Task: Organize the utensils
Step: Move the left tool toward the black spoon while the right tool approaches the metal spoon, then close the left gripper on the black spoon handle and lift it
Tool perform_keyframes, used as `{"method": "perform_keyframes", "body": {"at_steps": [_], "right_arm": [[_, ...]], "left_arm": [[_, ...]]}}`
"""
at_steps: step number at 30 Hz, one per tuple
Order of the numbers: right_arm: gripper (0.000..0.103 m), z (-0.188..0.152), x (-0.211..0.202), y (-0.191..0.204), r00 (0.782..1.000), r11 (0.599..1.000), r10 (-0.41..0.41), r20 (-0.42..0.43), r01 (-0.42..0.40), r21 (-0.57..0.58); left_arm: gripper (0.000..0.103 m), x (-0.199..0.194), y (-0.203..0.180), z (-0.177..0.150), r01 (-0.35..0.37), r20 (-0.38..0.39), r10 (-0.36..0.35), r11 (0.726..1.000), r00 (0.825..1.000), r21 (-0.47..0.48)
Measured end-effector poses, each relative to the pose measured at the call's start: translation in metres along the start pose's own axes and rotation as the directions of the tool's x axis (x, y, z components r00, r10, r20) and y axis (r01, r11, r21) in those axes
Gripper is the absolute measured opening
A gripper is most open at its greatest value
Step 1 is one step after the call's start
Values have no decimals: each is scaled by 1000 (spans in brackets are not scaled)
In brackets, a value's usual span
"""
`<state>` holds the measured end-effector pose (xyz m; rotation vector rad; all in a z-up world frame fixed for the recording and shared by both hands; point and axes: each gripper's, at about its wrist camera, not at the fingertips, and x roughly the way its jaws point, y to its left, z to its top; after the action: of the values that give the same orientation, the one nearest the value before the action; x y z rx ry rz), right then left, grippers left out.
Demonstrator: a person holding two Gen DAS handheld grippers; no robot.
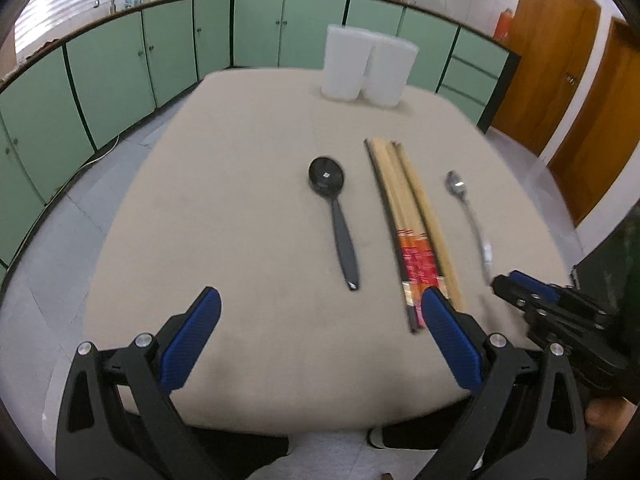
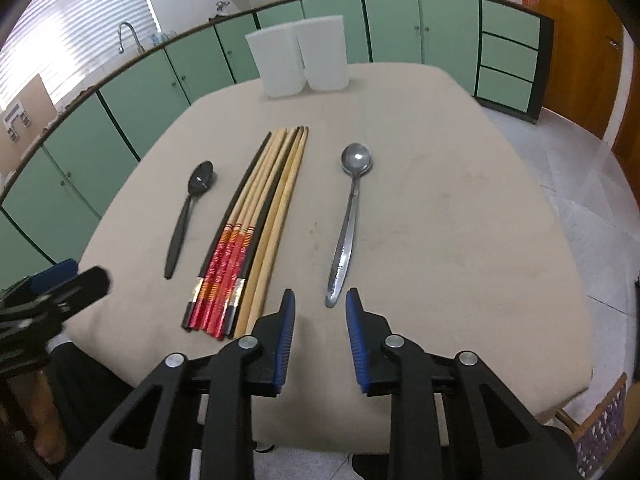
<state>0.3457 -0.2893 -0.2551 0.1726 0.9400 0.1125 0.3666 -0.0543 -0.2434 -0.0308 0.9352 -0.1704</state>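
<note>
A black plastic spoon (image 1: 334, 216) (image 2: 188, 216), a bundle of chopsticks (image 1: 404, 224) (image 2: 252, 228) with red and black handles, and a metal spoon (image 1: 468, 212) (image 2: 348, 224) lie side by side on the beige table (image 1: 240, 200) (image 2: 460, 220). Two white containers (image 1: 366, 66) (image 2: 300, 54) stand at the far edge. My left gripper (image 1: 320, 304) is open wide above the near edge, empty. My right gripper (image 2: 320, 300) is open, its tips just short of the metal spoon's handle end; it also shows in the left wrist view (image 1: 504, 280).
Green cabinets (image 1: 120, 68) (image 2: 140, 92) with a sink and pots on the counter curve behind the table. Wooden doors (image 1: 560, 72) stand at the right. Tiled floor surrounds the table. The person's legs are under the near edge.
</note>
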Motion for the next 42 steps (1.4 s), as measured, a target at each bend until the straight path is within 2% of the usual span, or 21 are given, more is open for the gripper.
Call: {"method": "perform_keyframes", "body": {"at_steps": [6, 8, 9, 10, 11, 12, 15, 16, 20, 23, 24, 25, 26, 27, 28, 29, 31, 32, 35, 39, 42], "right_arm": [[25, 2, 13, 0, 1000, 1000, -17, -9, 17, -26], [21, 4, 15, -1, 1000, 999, -22, -6, 21, -38], [19, 5, 17, -1, 1000, 999, -24, -3, 24, -43], [15, 6, 18, -2, 1000, 998, -30, 0, 30, -48], [12, 8, 20, -3, 999, 998, -33, 1, 33, -51], [12, 10, 21, -6, 1000, 998, -31, 3, 31, -50], [11, 10, 20, -11, 999, 999, -33, 8, 33, -39], [11, 9, 19, -12, 999, 999, -31, 9, 31, -34], [11, 3, 18, -9, 998, 998, -42, 36, 44, -54], [11, 4, 20, -8, 998, 997, -48, 43, 51, -64], [11, 5, 20, -9, 998, 997, -43, 41, 46, -60], [11, 5, 20, -10, 999, 998, -39, 37, 41, -56], [11, 7, 19, -10, 999, 998, -37, 33, 39, -56], [11, 8, 18, -10, 999, 998, -36, 31, 38, -57], [11, 8, 17, -10, 999, 998, -35, 30, 36, -56], [11, 9, 15, -10, 999, 998, -33, 27, 34, -54], [11, 13, 10, -10, 999, 999, -23, 22, 25, -48], [11, 15, 6, -10, 1000, 999, -20, 23, 21, -45], [10, 22, -4, -8, 999, 999, -16, 29, 17, -39], [9, 31, -18, -8, 999, 999, 2, 49, 0, -32], [9, 36, -23, -6, 998, 999, -4, 64, 7, -42]], "left_arm": [[96, 35, -6, 5, -16, -38, 16, 1000, 999, 2], [94, 41, -10, 5, -22, -36, 23, 1000, 999, 13], [90, 44, -12, 4, -28, -36, 29, 999, 999, 19], [77, 49, -15, 4, -34, -41, 35, 999, 999, 22], [73, 51, -17, 3, -60, -32, 61, 998, 998, 26], [72, 50, -19, 2, -80, -10, 81, 996, 997, 32], [68, 49, -23, 1, -78, 18, 78, 997, 997, 25], [64, 49, -24, 0, -75, 25, 74, 997, 997, 32], [68, 52, -35, 0, -79, 37, 77, 994, 996, 71], [67, 55, -38, 3, -77, 39, 75, 995, 996, 69], [63, 56, -39, 5, -72, 40, 70, 995, 997, 66], [53, 55, -39, 5, -67, 41, 65, 996, 997, 66], [36, 53, -40, 7, -56, 41, 53, 996, 998, 68], [30, 53, -40, 9, -39, 34, 37, 997, 999, 66], [17, 51, -39, 9, -16, 25, 15, 998, 1000, 62], [13, 51, -38, 11, 7, 9, -7, 998, 1000, 56], [11, 49, -37, 16, 35, -7, -35, 999, 999, 35], [2, 45, -35, 19, 48, -6, -48, 998, 999, 29], [0, 35, -31, 24, 76, 0, -76, 997, 997, 15], [0, 24, -28, 33, 77, 26, -78, 997, 997, 16], [0, 25, -26, 28, 94, 7, -94, 996, 996, 7]]}}
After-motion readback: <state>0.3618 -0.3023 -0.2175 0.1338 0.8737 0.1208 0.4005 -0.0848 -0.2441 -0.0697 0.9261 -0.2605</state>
